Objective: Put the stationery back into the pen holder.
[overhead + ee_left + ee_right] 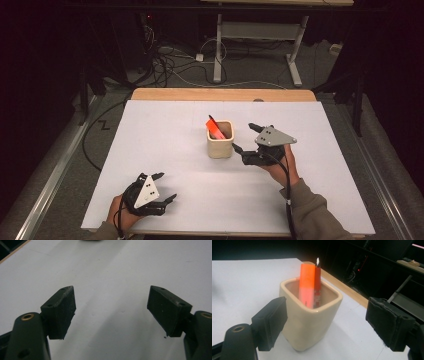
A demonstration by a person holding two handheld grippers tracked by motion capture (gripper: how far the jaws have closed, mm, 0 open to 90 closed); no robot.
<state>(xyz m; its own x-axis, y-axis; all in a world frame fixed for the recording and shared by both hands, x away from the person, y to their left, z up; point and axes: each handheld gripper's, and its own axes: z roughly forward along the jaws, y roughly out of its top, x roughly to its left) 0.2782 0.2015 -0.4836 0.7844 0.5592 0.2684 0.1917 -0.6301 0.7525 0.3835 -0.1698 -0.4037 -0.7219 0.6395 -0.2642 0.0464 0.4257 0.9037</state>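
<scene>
Nearest the camera, the left tool rests low at the near left of the white tabletop, its jaws spread wide with nothing between them. Further up, the right tool also stands wide open just right of the cream square ceramic cup, not touching it. Inside the cup an orange-pink marker and a red pen lean upright together.
</scene>
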